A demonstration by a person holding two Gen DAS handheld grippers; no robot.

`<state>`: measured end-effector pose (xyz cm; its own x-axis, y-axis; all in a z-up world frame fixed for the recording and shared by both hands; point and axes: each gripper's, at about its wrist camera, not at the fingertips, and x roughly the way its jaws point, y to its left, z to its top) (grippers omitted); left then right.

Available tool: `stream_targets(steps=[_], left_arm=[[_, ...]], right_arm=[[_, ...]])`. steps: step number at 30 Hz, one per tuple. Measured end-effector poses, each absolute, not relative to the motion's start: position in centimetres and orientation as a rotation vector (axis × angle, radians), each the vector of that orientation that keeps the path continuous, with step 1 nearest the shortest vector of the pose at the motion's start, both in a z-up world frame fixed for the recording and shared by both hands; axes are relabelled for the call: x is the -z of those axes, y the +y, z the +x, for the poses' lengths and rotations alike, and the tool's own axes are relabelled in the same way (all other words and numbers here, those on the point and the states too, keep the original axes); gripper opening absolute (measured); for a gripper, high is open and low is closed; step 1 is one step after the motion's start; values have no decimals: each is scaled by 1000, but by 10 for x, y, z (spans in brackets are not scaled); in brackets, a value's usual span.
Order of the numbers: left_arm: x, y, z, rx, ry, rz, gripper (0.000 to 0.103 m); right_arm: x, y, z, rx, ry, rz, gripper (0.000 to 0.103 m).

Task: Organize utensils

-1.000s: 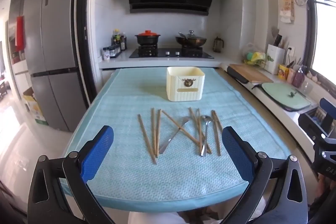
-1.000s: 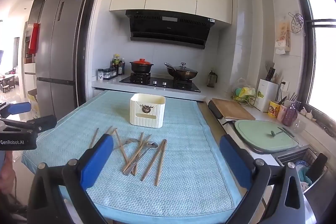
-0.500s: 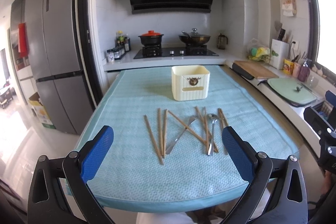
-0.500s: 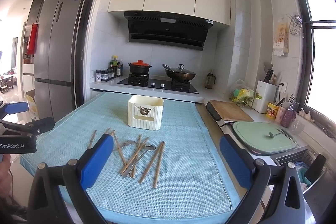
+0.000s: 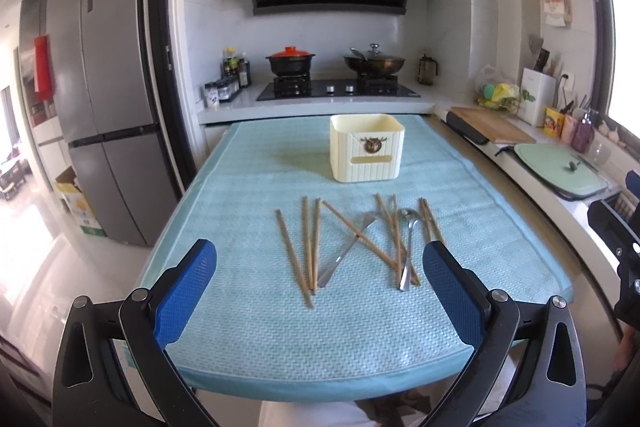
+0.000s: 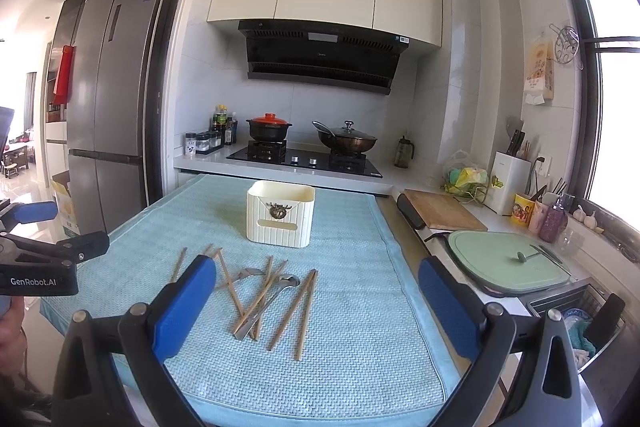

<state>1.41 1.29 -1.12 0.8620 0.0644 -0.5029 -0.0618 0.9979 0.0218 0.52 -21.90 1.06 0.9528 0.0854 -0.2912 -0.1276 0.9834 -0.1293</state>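
Your left gripper (image 5: 319, 291) hangs over the near edge of the surface covered by a light blue woven mat (image 5: 460, 163), its blue-padded fingers (image 5: 186, 291) spread wide and holding nothing. Your right gripper (image 6: 316, 303) is spread just as wide, also empty, touching nothing. Between and beyond the fingers lie the scattered brown wooden chopsticks (image 5: 309, 247), some parallel, some crossed over one another, with two silver metal spoons (image 5: 408, 247) among them near the mat's middle. The cream ribbed plastic utensil holder (image 5: 366, 153) stands upright farther back, apart from the pile. A black stove (image 6: 304, 157) with pots sits at the far counter.
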Motion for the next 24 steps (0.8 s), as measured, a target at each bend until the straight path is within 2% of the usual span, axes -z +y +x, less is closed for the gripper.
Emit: stream_targets(steps=[24], left_arm=[[12,12,26,-84,552,40,103]], right_arm=[[-10,-215,7,-124,297,-153,103]])
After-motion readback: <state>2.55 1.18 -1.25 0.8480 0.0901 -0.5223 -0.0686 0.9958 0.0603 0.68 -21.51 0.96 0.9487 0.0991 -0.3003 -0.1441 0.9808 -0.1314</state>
